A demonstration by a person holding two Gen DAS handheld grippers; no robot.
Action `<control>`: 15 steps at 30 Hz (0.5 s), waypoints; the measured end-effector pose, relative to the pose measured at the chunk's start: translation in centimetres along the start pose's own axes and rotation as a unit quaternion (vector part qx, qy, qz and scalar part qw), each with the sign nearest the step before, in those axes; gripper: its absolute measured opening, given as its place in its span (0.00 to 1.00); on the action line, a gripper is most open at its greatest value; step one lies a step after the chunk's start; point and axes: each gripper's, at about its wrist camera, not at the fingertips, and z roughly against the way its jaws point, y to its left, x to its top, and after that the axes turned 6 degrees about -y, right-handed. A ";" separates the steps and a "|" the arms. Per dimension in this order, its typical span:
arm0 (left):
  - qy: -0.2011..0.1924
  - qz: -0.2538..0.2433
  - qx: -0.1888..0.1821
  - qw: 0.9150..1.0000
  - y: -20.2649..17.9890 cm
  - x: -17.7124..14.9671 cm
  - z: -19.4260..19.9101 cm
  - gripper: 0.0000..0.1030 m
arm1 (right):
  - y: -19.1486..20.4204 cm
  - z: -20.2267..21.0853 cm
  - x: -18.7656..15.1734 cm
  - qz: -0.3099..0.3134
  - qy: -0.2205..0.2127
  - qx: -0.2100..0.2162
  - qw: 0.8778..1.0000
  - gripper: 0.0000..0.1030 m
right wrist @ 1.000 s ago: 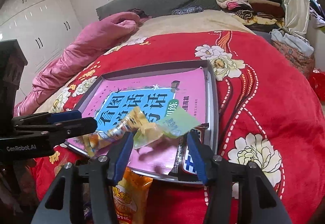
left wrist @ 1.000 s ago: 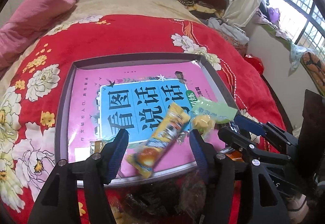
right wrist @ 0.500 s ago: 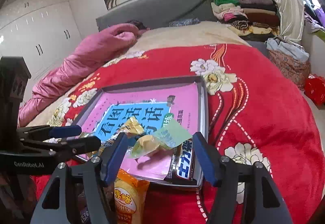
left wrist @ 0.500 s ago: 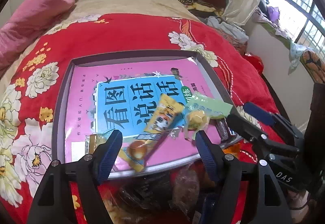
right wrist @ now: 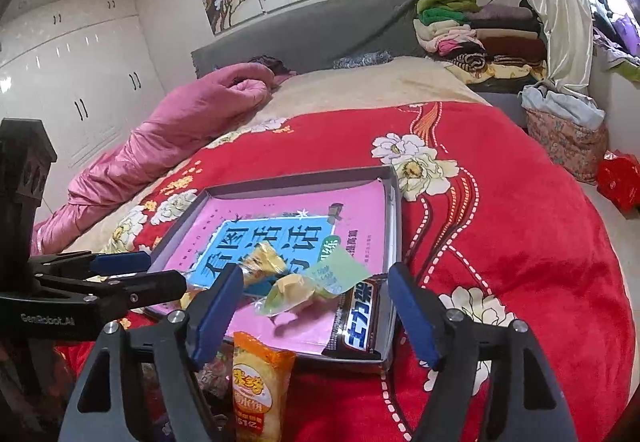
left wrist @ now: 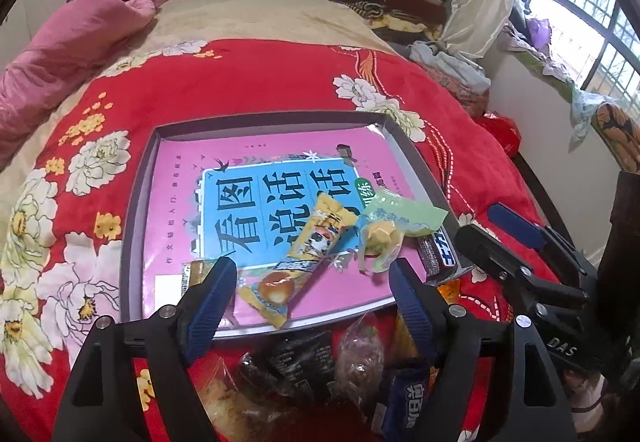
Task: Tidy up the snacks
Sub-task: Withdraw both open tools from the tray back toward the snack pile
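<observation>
A grey tray (left wrist: 138, 201) (right wrist: 394, 201) lined with a pink and blue book lies on the red bedspread. In it lie a long yellow snack bar (left wrist: 308, 254) (right wrist: 262, 260), a green-wrapped yellow sweet (left wrist: 394, 222) (right wrist: 316, 282), a dark chocolate bar (left wrist: 438, 248) (right wrist: 360, 322) and a small gold packet (left wrist: 196, 272). My left gripper (left wrist: 312, 302) is open and empty above the tray's near edge. My right gripper (right wrist: 316, 310) is open and empty, near the tray's near right corner. A pile of loose snacks (left wrist: 304, 374) lies before the tray, with an orange packet (right wrist: 260, 382).
A pink quilt (right wrist: 168, 137) lies at the back left of the bed. Folded clothes (right wrist: 476, 33) are stacked at the back right. A window (left wrist: 580, 21) and the bed's right edge are on the right. White wardrobes (right wrist: 80, 81) stand to the left.
Both grippers have pulled back and up from the tray, staying open. The yellow bar and green sweet now lie free in the tray, and the dark chocolate bar has come into view.
</observation>
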 end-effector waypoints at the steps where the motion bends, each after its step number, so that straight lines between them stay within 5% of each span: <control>1: 0.000 0.002 0.000 1.000 0.0 0.0 0.1 0.77 | 0.1 0.3 0.0 0.000 -0.005 0.004 1.000 0.74; 15: -0.006 0.001 -0.009 1.000 -0.3 -0.5 1.9 0.78 | 0.4 3.1 0.4 -0.007 -0.048 0.016 0.999 0.83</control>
